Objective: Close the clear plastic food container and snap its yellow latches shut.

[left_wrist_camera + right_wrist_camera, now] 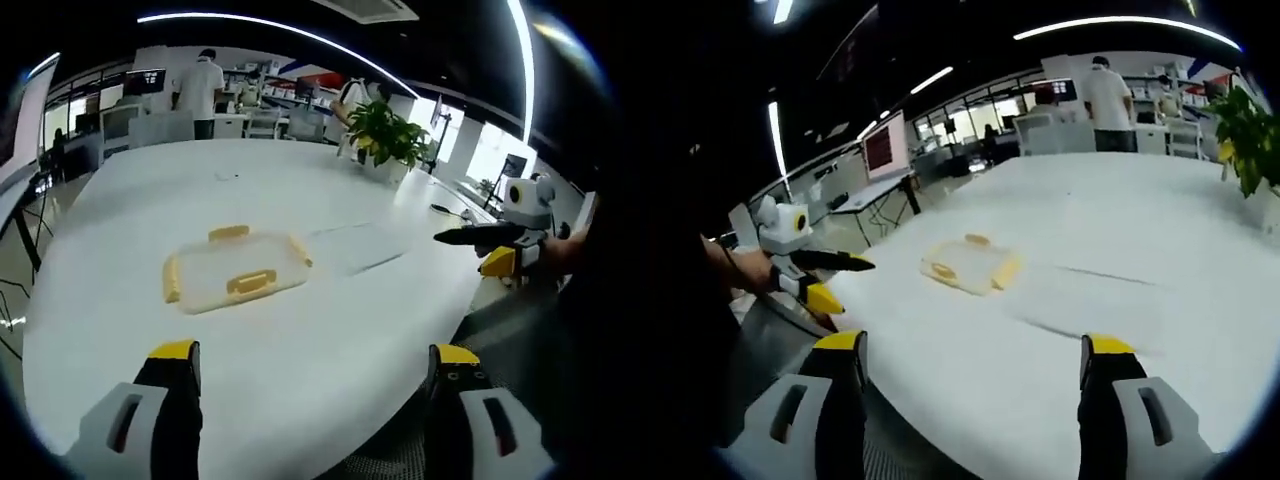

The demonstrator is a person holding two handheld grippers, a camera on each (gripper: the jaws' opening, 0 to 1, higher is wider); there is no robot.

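Clear container [236, 276] lies flat, long axis across the left gripper view; both grippers [315, 365] [975, 358] gape wide, holding nothing

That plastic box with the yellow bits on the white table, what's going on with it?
A person holds a gripper in each hand, and both are open and back from the food container, touching nothing. The left gripper and the right gripper hover near the table edge. The container's lid looks to be on it. Whether the yellow latches are snapped shut is too small to tell.
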